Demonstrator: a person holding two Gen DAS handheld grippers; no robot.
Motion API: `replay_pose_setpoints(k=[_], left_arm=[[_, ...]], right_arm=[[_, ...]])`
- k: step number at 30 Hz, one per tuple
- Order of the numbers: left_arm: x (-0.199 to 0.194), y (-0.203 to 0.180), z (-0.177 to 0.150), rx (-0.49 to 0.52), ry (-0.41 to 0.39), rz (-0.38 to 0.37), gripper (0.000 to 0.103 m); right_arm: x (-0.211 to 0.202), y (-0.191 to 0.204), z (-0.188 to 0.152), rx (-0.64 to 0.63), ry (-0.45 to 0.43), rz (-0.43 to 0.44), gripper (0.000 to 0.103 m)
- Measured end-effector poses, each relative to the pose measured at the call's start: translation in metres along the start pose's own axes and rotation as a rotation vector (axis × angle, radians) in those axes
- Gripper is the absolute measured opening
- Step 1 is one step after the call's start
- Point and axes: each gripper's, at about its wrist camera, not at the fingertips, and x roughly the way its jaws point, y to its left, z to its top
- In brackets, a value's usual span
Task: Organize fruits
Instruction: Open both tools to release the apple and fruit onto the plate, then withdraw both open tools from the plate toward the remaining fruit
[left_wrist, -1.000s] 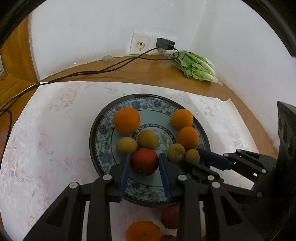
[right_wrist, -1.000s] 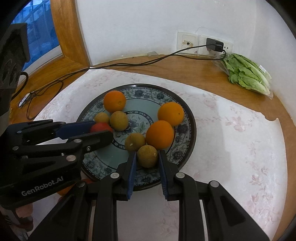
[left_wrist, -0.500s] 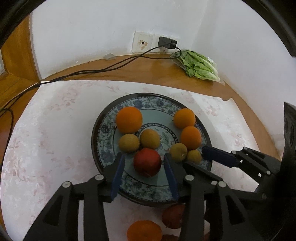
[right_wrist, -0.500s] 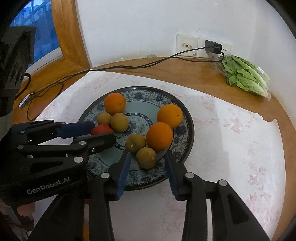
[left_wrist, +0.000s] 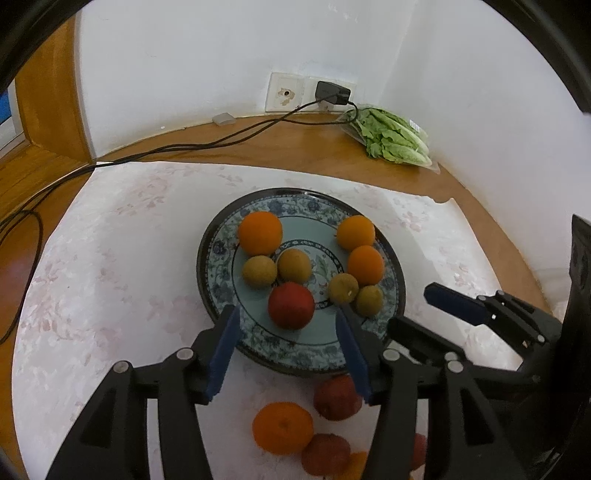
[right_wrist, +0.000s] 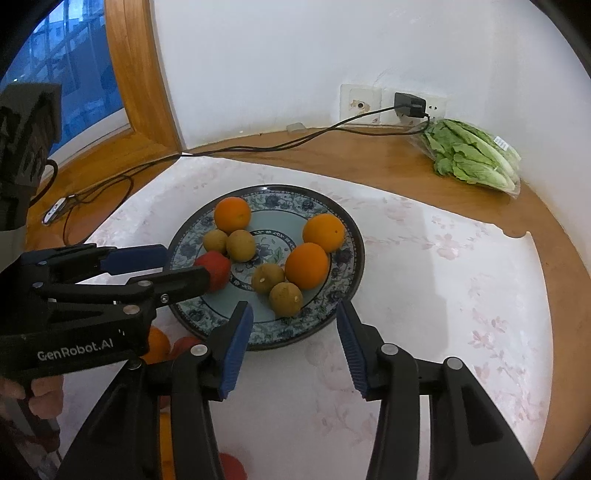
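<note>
A blue-patterned plate (left_wrist: 218, 266) (right_wrist: 273, 199) holds three oranges, several small yellow-brown fruits and one red fruit (left_wrist: 291, 305) (right_wrist: 218, 267). My left gripper (left_wrist: 288, 332) hovers at the plate's near rim, its jaws opening. The red fruit lies just ahead between the blue pads, untouched. My right gripper (right_wrist: 293, 321) is at the plate's near edge with its jaws also opening. A yellow-brown fruit (right_wrist: 285, 299) rests free just beyond its tips. Each gripper also shows in the other's view: the right gripper (left_wrist: 432, 314), the left gripper (right_wrist: 166, 266).
Loose fruit lies on the floral cloth in front of the plate: an orange (left_wrist: 282, 428) and red fruits (left_wrist: 337, 397). A bagged lettuce (left_wrist: 391, 136) (right_wrist: 472, 155) sits in the back corner. A black cable (left_wrist: 207, 144) crosses the wooden counter from the plugged charger (right_wrist: 408, 105).
The left jaws have let go of the red fruit, and the right jaws have let go of a yellow-brown fruit. Both grippers have drawn back a little, and both fruits stay on the plate.
</note>
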Motion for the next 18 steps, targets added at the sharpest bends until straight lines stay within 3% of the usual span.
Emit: replay_pose_setpoints(k=[18], left_arm=[[-0.04, 0.007, -0.024, -0.008, -0.01, -0.008, 0.059]], right_arm=[[-0.031, 0.007, -0.019, 0.033, -0.016, 0.026, 0.05]])
